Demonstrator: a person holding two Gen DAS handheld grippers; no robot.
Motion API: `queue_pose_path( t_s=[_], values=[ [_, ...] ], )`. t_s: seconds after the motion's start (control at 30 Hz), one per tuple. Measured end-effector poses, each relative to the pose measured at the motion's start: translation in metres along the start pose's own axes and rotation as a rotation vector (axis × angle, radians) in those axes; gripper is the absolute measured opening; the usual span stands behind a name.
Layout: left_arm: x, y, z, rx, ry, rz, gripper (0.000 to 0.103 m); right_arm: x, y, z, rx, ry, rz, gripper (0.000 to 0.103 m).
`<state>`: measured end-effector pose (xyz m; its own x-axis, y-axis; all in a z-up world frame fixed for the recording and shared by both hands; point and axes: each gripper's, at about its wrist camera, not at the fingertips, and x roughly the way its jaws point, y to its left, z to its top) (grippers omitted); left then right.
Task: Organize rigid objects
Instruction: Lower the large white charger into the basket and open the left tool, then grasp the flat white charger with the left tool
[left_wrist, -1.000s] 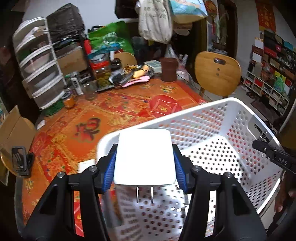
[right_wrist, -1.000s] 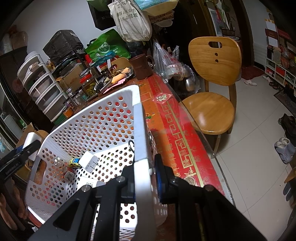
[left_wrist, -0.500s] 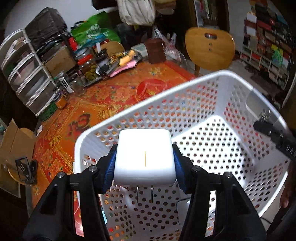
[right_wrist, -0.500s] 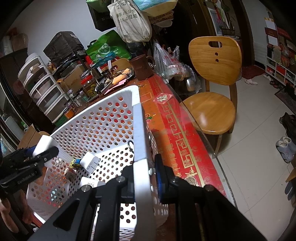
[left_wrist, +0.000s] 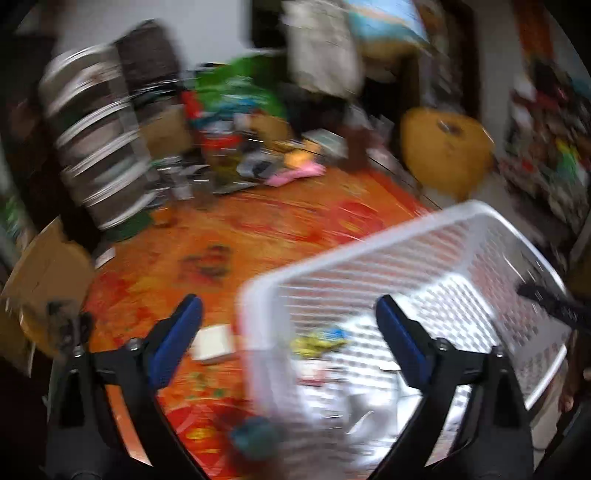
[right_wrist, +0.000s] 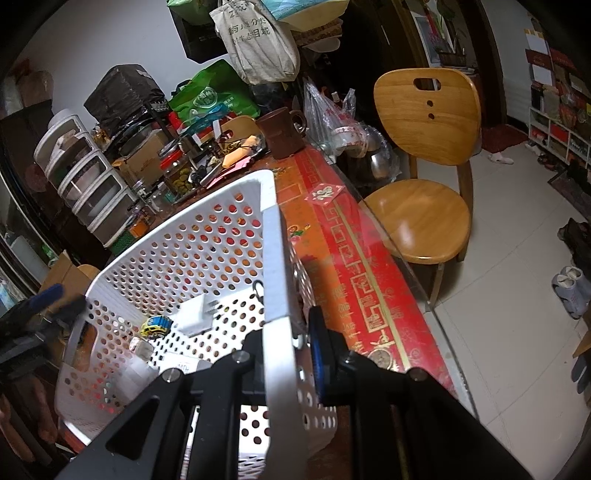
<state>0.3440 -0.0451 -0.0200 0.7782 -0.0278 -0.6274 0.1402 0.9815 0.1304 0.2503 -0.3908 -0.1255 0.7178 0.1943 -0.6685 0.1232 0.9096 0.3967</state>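
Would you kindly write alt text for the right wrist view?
The right gripper is clamped on the rim of a white perforated basket on a red patterned table. A white plug adapter and a yellow toy car lie inside; a wooden chair stands beside the table.

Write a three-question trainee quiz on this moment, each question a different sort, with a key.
1. True or false: the left hand-held gripper is holding the white charger.
2. Multiple choice: the right hand-held gripper is shut on
A. the brown mug
B. the white basket rim
C. the wooden chair
3. Fill in: beside the charger on the basket floor lies a small yellow and blue ____.

Key
1. False: its jaws stand open and empty, and the charger lies in the basket.
2. B
3. toy car
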Motion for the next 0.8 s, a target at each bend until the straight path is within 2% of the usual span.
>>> queue_pose_path(
  t_s=[0.07,0.13,0.23,0.33,0.47,0.63,0.8],
  values=[
    [0.008,0.047,-0.003,-0.096,0.008,0.019,0.102,0.001,0.0,0.0,-0.002,0.001,-0.002,0.014],
    [0.032,0.094,-0.012,-0.187,0.052,0.045,0.102,0.001,-0.001,0.0,-0.002,0.002,-0.003,0.014],
    [0.076,0.131,-0.033,-0.216,0.149,0.072,0.102,0.001,-0.001,0.001,-0.005,0.005,-0.006,0.014],
    [0.12,0.132,-0.051,-0.177,0.227,0.076,0.101,0.002,0.001,0.002,-0.01,0.008,-0.013,0.014],
    [0.16,0.118,-0.067,-0.143,0.266,0.06,0.099,0.001,0.002,0.001,-0.008,0.007,-0.02,0.014],
    [0.182,0.117,-0.075,-0.158,0.283,0.031,0.099,0.001,0.005,0.002,-0.022,0.011,-0.041,0.014],
    [0.192,0.112,-0.084,-0.131,0.301,0.046,0.096,0.001,0.005,0.002,-0.021,0.01,-0.046,0.014]
  ],
)
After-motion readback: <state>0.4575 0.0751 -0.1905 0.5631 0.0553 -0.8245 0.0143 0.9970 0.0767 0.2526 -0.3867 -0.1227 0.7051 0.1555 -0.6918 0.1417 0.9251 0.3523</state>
